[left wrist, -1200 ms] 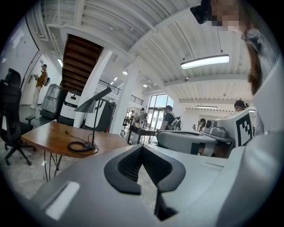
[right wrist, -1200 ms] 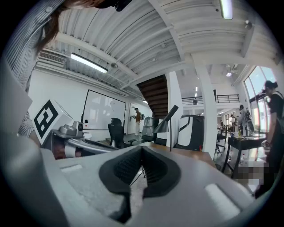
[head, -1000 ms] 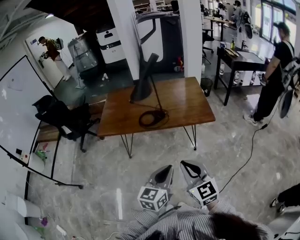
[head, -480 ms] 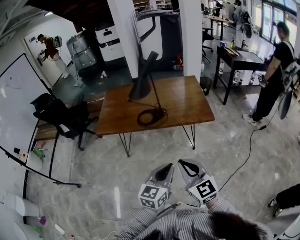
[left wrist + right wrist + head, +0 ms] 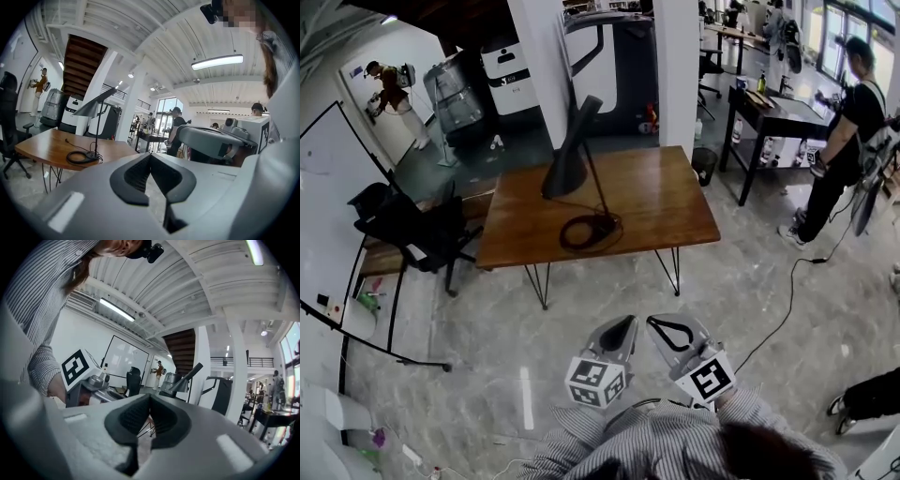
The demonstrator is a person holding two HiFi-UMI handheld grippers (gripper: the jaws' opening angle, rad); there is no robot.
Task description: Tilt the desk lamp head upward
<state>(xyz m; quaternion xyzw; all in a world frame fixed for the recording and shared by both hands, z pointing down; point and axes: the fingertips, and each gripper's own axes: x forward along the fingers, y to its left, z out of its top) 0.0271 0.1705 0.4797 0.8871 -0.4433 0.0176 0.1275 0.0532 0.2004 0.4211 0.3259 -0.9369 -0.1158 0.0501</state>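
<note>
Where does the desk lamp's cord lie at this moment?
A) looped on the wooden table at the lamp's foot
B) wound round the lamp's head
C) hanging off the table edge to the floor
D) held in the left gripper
A: the head view shows the cord lying in a loop on the wooden table, at the foot of the desk lamp.

What we cannot make out around the two grippers

Ahead of the right gripper (image 5: 150, 398), its own grey body covers the lamp's stem and base; we see only the lamp head (image 5: 180, 379) just above the closed jaws. Ahead and to the left of the left gripper (image 5: 150, 157), the lamp (image 5: 89, 109) is too small for us to tell its head joint, and the gripper's body hides the right-hand legs of the worktop (image 5: 42, 145). In the head view our hands are hidden behind the marker cubes and striped sleeves (image 5: 675, 450), and right of the right gripper a person's leg (image 5: 872, 396) is cut off by the edge.
</note>
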